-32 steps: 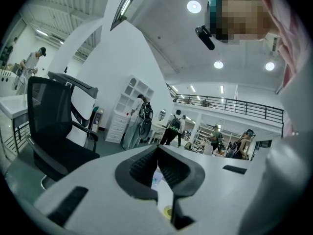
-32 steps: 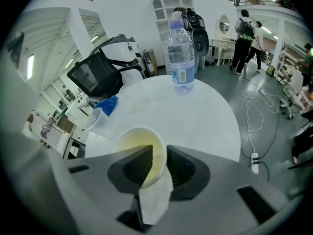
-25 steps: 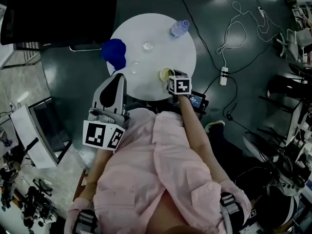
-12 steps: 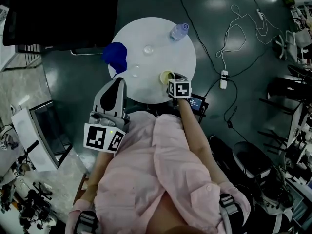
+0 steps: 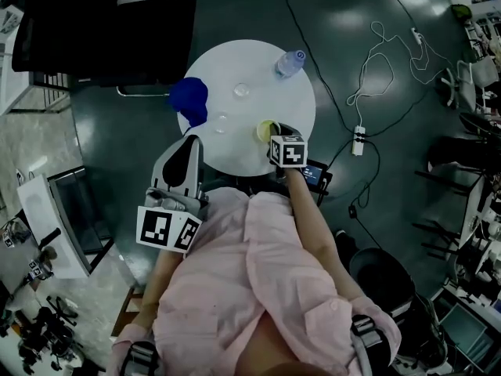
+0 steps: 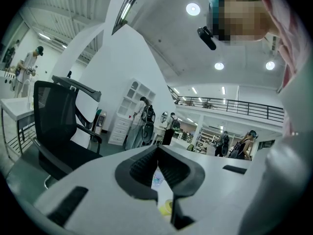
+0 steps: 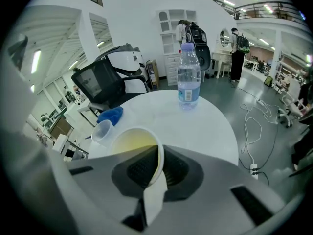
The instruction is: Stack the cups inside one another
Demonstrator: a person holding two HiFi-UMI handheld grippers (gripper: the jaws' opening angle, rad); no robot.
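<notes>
The left tongs point(image 6: 159, 166), closed and empty, hang at the near-left edge of the round white desk point(image 5: 250, 69). A small clear plastic cup point(image 5: 221, 122) stands left of the yellow-lined paper cup point(image 5: 264, 129). The right tongs point(image 7: 157, 173) pinch that paper cup's wall near the desk's front edge.

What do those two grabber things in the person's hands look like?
Both are chunky white plastic. The left gripper and the right gripper each carry a cube with black-and-white square markers. Their jaws are lined with dark ribbed pads. The person wears a pink shirt, and its sleeves reach down to the grippers.
</notes>
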